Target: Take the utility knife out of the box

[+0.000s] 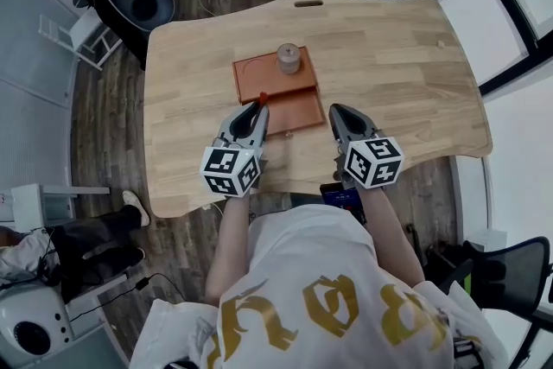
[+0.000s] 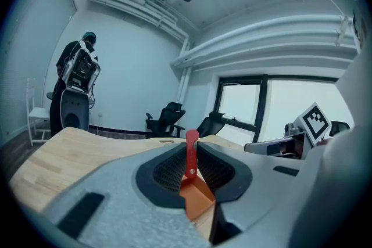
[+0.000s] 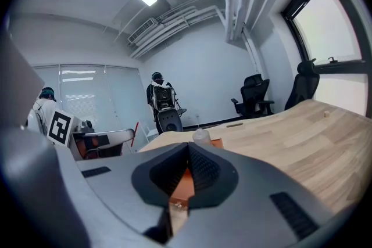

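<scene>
Head view: a light wooden table [image 1: 389, 56] carries a flat orange-brown box [image 1: 255, 78]. The left gripper [image 1: 259, 110] is at the box's near left edge, and the right gripper [image 1: 335, 111] is at its near right corner.

Left gripper view: the jaws pinch a slim red utility knife [image 2: 190, 154], which stands upright over the box.

Right gripper view: the jaws are pressed together with nothing between them.

Light wooden table [image 1: 397, 82]: orange box [image 1: 259, 75] lying flat, middle toward near edge.

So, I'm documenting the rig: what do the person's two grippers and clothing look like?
Both the left gripper and right gripper have grey tapered bodies, black textured pads, and a white cube with black square markers. The person wears a white short-sleeved shirt with gold print.
</scene>
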`<state>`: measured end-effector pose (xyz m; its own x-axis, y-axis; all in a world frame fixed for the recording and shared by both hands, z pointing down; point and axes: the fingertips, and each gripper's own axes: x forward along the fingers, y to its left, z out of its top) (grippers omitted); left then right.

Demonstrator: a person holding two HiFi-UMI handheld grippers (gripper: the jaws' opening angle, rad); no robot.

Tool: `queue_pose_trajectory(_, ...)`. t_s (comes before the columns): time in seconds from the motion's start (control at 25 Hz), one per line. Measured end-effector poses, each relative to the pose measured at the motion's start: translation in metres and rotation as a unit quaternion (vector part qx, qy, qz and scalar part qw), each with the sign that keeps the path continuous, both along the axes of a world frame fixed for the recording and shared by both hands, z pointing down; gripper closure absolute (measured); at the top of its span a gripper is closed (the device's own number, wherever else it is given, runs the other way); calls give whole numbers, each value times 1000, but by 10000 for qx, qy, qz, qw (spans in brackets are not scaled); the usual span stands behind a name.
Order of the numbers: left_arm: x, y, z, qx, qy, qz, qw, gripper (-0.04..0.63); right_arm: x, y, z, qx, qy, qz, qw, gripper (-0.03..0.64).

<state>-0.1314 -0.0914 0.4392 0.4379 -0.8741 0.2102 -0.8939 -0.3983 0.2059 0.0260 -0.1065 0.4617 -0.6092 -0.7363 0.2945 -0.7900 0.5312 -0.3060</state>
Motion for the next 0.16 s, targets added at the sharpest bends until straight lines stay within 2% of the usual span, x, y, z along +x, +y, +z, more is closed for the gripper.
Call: queue_pose_trajectory(0.16,-8,-4,2,-22,46,-80,10000,538,-4,-3,2,-3,7,-14,10000,606)
